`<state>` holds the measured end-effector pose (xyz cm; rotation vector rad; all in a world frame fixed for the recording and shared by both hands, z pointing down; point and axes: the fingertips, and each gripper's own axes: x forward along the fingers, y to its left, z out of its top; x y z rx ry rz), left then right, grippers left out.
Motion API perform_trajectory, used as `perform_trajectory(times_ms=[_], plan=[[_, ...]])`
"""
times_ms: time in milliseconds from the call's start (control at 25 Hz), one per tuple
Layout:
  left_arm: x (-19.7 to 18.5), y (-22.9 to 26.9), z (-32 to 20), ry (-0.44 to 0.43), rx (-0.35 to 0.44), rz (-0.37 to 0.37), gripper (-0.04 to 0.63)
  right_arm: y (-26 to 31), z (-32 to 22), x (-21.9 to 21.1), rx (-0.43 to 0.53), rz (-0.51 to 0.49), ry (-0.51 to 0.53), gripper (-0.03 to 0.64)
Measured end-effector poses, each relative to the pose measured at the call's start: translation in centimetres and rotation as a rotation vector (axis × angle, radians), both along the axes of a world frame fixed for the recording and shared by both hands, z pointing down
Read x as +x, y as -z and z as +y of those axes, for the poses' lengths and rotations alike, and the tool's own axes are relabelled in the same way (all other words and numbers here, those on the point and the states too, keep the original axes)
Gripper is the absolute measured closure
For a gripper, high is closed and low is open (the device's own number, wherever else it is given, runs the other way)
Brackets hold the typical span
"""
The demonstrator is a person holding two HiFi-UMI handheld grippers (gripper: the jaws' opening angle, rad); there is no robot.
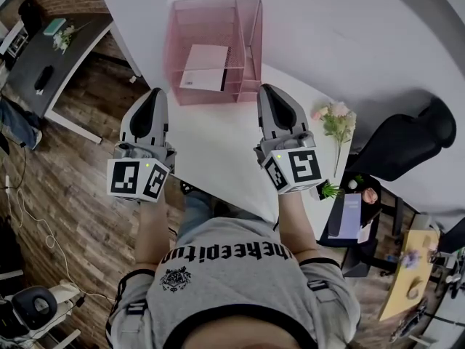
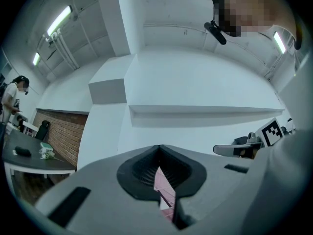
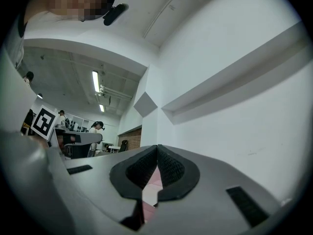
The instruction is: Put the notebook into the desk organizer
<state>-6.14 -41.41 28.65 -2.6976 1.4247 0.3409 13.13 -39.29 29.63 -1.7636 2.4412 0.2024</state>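
The jaws of the left gripper [image 1: 155,94] and of the right gripper [image 1: 267,90] are pressed together at the tips, with nothing pinched between them. Just ahead of both tips stands the pink desk organizer [image 1: 179,27]. The white notebook [image 1: 207,68] lies inside it. The organizer sits on the white table [image 1: 218,147] that extends beneath the right gripper.
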Motion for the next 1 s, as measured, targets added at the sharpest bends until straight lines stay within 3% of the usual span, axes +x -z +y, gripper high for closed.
perform_trajectory(times_ms=[1000], plan=[[0.9, 0.1, 2.8, -0.012, 0.008, 0.009, 0.592, 1.4, 3.5, 0.6, 0.037, -0.044, 0.015, 0.614]])
